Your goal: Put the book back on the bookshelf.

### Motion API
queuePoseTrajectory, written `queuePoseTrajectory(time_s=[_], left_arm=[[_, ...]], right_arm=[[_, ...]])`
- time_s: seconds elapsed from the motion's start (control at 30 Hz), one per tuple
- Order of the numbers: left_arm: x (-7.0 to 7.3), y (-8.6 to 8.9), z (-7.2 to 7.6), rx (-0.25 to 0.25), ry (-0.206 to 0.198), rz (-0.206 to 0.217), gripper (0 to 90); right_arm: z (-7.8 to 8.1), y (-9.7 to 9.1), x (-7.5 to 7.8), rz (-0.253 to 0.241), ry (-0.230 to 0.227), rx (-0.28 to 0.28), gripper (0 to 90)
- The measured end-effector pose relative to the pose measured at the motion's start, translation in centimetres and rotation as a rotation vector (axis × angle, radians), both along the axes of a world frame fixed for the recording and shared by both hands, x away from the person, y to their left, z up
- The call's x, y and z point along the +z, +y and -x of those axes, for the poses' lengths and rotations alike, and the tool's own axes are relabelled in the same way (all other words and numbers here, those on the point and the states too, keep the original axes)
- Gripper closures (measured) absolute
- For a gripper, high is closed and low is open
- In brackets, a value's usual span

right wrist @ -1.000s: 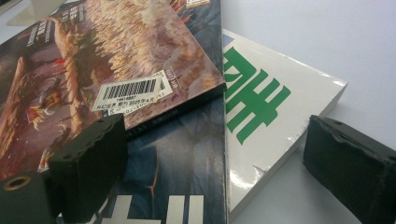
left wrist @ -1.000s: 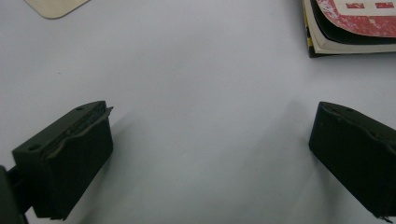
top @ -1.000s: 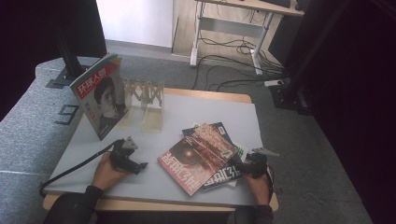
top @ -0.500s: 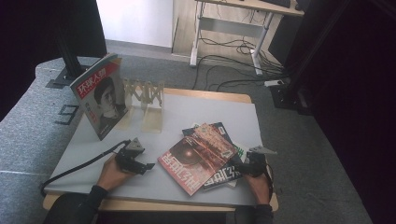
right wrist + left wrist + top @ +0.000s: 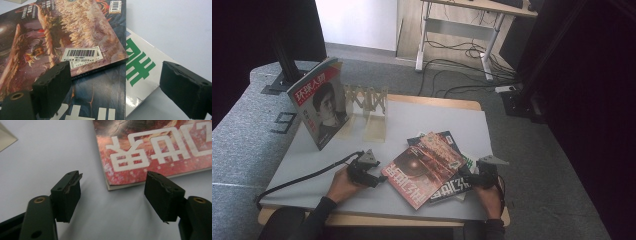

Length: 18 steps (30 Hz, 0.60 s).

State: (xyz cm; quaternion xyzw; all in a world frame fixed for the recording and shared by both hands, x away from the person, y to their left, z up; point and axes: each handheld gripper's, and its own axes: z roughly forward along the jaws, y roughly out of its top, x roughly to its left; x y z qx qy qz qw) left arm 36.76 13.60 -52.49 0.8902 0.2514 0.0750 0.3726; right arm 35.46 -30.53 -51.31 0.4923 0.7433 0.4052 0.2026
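Your left gripper (image 5: 373, 178) sits low on the grey table (image 5: 437, 120), aimed at the near corner of the red magazine (image 5: 424, 167) that tops the loose stack in front of you. In the left gripper view that corner (image 5: 110, 185) lies just ahead of the two black pads, not between them. The jaws have just been closing, yet they stand apart with only bare table in the gap, so nothing is pinched. My guess is you narrow them to match a thin cover edge before sliding in.

Your right gripper (image 5: 473, 178) rests at the far side of the same stack, likely to steady it or to take the opposite edge. Its jaws are spread wide in the right gripper view, straddling the dark blue magazine (image 5: 100, 100) and the white one with green lettering (image 5: 140, 67) beneath; the pads press on neither.

One magazine (image 5: 319, 107) already stands upright, leaning at the wooden rack (image 5: 369, 102) at the back left, which suggests the flat ones are bound for there too.

How many magazines the stack holds is hard to tell, since the red one covers most of them. The rack's slots are half hidden behind the standing cover, and your left hand (image 5: 341, 185) masks the rear of that gripper
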Motion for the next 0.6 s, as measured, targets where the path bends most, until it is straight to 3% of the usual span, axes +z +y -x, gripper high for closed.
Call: queuePoseTrajectory(time_s=[0.27,0.6], left_arm=[[0.0,-0.9,0.4,-0.037,-0.032,-0.03,33.7],[-0.1,-1.3,0.2,-0.019,-0.035,-0.021,34.7]], right_arm=[[-0.1,0.1,0.0,0.003,0.004,0.006,10.2],[-0.1,0.3,0.0,0.007,0.009,0.006,10.5]])
